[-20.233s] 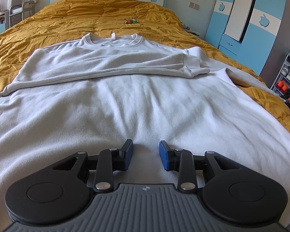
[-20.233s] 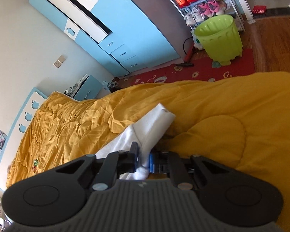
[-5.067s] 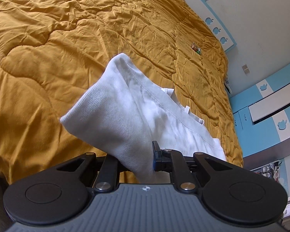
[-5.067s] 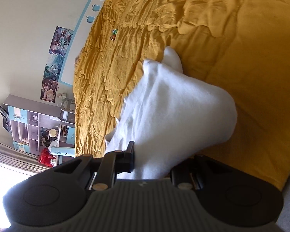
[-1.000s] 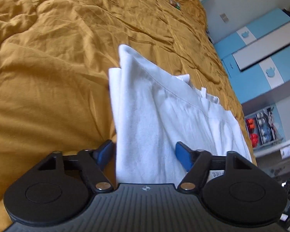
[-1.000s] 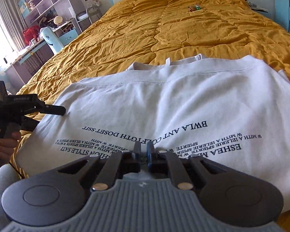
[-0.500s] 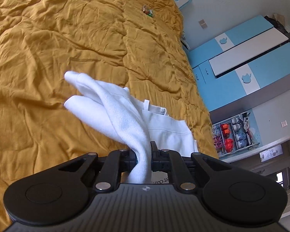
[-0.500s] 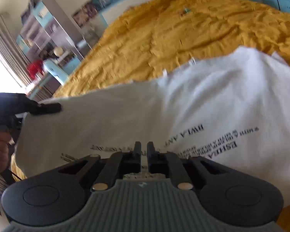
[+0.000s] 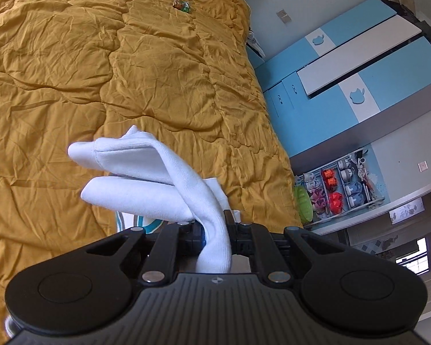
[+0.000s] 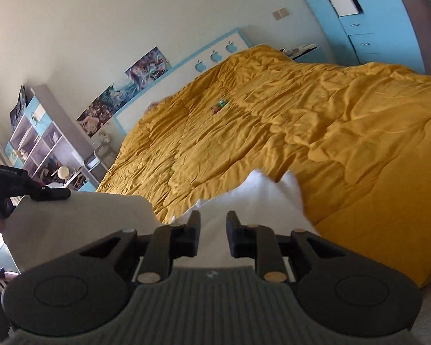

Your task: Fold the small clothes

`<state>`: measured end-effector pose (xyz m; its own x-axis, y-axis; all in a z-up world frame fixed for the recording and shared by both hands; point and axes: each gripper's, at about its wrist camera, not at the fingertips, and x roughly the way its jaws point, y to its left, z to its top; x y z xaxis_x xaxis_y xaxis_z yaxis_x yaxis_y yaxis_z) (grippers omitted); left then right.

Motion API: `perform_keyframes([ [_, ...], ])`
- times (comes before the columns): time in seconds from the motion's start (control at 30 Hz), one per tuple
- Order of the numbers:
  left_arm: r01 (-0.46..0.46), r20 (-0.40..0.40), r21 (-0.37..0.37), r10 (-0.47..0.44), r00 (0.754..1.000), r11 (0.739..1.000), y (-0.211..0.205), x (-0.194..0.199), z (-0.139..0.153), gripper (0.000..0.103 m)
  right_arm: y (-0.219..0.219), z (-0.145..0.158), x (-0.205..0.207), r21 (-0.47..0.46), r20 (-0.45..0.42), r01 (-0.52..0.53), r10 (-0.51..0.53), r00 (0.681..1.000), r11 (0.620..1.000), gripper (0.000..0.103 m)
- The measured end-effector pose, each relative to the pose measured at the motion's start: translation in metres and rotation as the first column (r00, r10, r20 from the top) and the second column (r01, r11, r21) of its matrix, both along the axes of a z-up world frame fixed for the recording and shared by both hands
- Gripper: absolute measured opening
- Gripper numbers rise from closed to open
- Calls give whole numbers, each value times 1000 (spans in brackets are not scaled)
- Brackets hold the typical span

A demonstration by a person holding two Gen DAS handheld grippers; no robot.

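A mustard quilt [image 9: 129, 66] spreads ahead of both tongs and covers the bed. To the right of the left tongs [image 9: 215, 231] stands a blue-and-white wardrobe [image 9: 344, 66]; below it a shoe rack [image 9: 339, 189] holds red, blue and white shoes in its compartments. The white sweatshirt [image 9: 146, 181] bunches up from the left tongs, whose jaws are clamped tight on a thick fold. The right tongs [image 10: 213, 230] stand parted, with the sweatshirt [image 10: 261, 198] lying between and just beyond the fingers; grip unclear. A small wrapper [image 9: 181, 4] lies far ahead.
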<state>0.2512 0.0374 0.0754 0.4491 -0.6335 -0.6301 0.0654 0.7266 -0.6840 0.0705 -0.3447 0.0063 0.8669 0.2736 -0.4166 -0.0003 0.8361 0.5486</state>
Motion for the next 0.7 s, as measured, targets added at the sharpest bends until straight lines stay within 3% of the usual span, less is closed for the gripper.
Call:
perform_keyframes([
  [0.13,3,-17,-42,-4,1000,999,-53,8,-12,11,-33,0,-12,-16,4,72,-72,997,997,16],
  [0.2,-4,-32,-28,3,999,1000,-82,9,-24,11,-44,-2,-18,-17,-2,96,-96,995,995,16],
  [0.3,13,-43,74,-10,999,997,-128,7,-45,11,-56,-8,-25,-22,-23,128,-129,991,992,16],
  [0.4,82,-56,198,-72,996,977,-168,4,-60,17,-63,-14,-30,-30,-42,155,-156,987,988,16],
  [0.43,107,-52,230,-98,994,967,-180,1,-63,23,-66,-16,-29,-31,-49,161,-163,985,986,16],
  [0.53,172,18,255,-182,983,952,-199,-10,-62,56,-70,-18,-31,-33,-55,179,-180,982,983,16],
  [0.63,197,52,241,-215,975,950,-202,-14,-56,65,-72,-20,-30,-32,-69,191,-193,979,981,16],
  [0.7,234,83,238,-260,962,943,-203,-12,-54,76,-71,-20,-31,-33,-71,192,-194,978,981,16],
])
